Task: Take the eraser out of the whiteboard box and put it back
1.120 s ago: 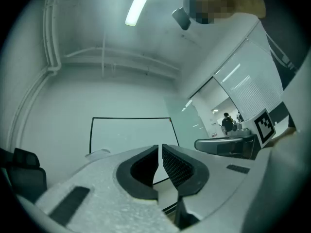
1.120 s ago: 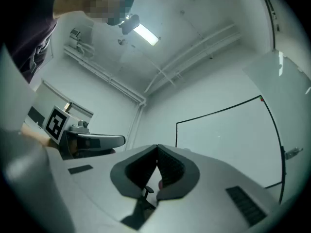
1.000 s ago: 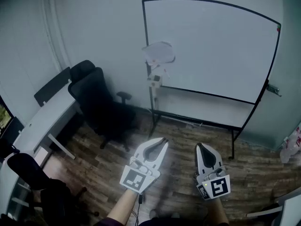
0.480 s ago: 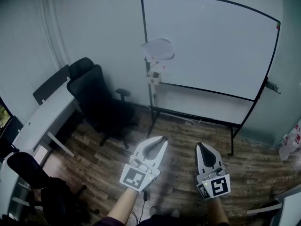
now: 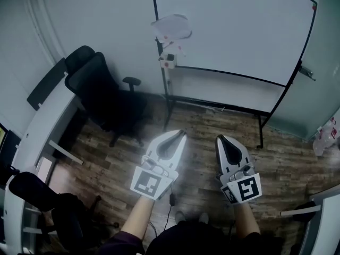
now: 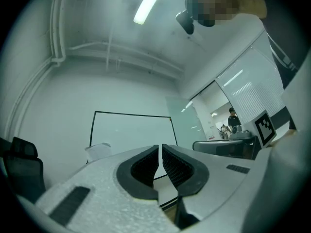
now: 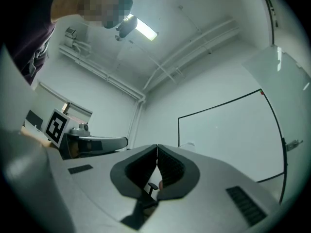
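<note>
Since a second ago, the whiteboard box point(image 5: 171, 26) has slid higher in the head view, and the whiteboard's top edge now runs out of the picture while more floor shows below. The box is a pale container fixed at the left edge of the whiteboard point(image 5: 234, 31). The eraser itself cannot be made out at this range. A small white piece point(image 5: 168, 60) with red marks hangs just beneath the box, and what it is cannot be told.

Both tools are well apart from the box, held low over the wood floor point(image 5: 297, 169) and aimed toward the board. The left gripper point(image 5: 180, 135) points roughly toward the box; its jaws are drawn together to a thin slit with nothing between them. The right gripper point(image 5: 219, 138) is beside it, its jaw tips meeting and likewise holding nothing.

A black office chair point(image 5: 103, 102) stands left of the board's stand, and a white desk point(image 5: 45, 126) runs along the left wall.
</note>
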Demonstrator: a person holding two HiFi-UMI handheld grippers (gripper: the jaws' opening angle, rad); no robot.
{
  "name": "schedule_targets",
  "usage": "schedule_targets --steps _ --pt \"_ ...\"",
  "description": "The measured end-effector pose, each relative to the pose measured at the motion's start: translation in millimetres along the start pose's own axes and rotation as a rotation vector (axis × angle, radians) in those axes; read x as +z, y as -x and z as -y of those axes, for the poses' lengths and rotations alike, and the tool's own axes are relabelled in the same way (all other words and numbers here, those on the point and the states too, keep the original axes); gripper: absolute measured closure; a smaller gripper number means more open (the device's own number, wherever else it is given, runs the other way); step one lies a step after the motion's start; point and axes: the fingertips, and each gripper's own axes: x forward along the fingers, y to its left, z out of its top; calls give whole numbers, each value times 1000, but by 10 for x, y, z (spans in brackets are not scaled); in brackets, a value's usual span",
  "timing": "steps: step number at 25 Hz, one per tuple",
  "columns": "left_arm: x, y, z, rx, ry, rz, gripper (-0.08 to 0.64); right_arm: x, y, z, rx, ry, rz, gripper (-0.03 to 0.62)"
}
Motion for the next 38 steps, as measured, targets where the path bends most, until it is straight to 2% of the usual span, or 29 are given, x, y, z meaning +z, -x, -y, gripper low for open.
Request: schedule_targets --steps 5,12,19,26,29,38 --pt "-79 15 -175 -25 21 -3 549 -64 -147 -101 -16 7 -13 588" --pt "-259 -194 -446 -32 51 -5 555 -272 -375 99 -46 -2 -39 588" --pt "-451 -693 -715 -24 51 -3 555 -485 -732 520 -32 -7 -36 588" --pt "-567 -1279 -948 -2 15 -3 555 -663 -1087 1070 -14 -33 -31 588" --pt "-637 -1466 -1041 24 19 -26 555 -739 -1189 1263 -8 -53 -30 589" --pt "-812 -1795 -1282 53 20 -59 555 -945 -1511 1582 5 -101 -34 588"
